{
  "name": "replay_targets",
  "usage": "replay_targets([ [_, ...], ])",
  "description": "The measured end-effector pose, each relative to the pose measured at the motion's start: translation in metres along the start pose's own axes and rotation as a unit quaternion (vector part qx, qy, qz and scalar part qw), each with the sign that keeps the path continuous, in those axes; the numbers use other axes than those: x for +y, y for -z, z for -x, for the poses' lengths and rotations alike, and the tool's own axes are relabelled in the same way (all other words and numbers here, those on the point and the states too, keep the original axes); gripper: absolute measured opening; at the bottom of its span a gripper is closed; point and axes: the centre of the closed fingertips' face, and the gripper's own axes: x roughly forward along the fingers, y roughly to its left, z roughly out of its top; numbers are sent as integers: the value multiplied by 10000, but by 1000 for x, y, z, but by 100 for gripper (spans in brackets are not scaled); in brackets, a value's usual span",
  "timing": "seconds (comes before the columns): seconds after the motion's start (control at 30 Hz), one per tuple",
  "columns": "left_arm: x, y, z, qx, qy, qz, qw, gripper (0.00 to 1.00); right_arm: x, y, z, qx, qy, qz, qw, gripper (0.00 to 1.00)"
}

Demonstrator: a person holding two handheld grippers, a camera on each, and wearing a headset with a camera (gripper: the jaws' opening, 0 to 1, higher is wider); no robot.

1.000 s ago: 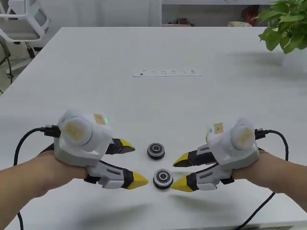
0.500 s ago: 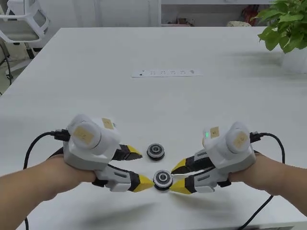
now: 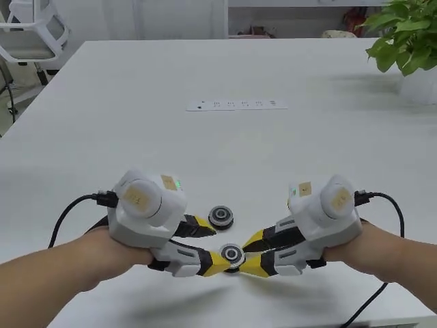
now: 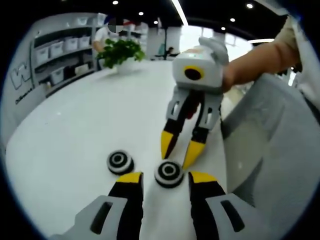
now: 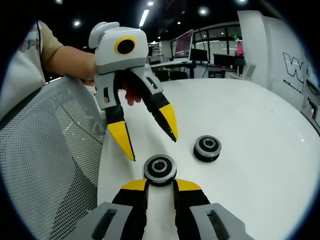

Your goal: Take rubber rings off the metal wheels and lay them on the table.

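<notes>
- The left gripper (image 3: 213, 242) comes in from the left of the head view, held low over the white table (image 3: 205, 150). Its jaws are spread wide, with both yellow tips clear of any object.
- The right gripper (image 3: 248, 253) comes in from the right. Its jaws are parted by a narrower gap and hold nothing.
- The near wheel (image 3: 231, 255) lies flat on the table between the tips of the two grippers, close to the front edge.
- In the left gripper view, the near wheel (image 4: 169, 173) sits at the mouth of the left gripper (image 4: 165, 179), level with its tips. The right gripper (image 4: 180, 149) points down at the wheel from the far side.
- In the right gripper view, the near wheel (image 5: 160, 168) lies just ahead of the tips of the right gripper (image 5: 161, 187). The left gripper (image 5: 149, 137) hangs above and behind it.
- A black rubber ring (image 5: 151, 176) is seated around the rim of the near wheel.
- The far wheel (image 3: 220, 216) lies flat just beyond the near wheel, apart from it, with its dark outer ring in place.
- A white power strip (image 3: 235, 104) lies at mid-table and a potted plant (image 3: 403, 34) stands at the far right corner.
</notes>
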Motion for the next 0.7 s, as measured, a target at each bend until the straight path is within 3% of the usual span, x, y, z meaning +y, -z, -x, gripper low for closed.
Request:
replay_targets([
  [0.3,-6,2,-10,46,85,-41,9999,29,0,1,0,-13,16,-23,10000,16],
  [0.7,-5,3,-16,64,-29,-184,9998,17,0,1,1,-45,24,-83,10000,14],
])
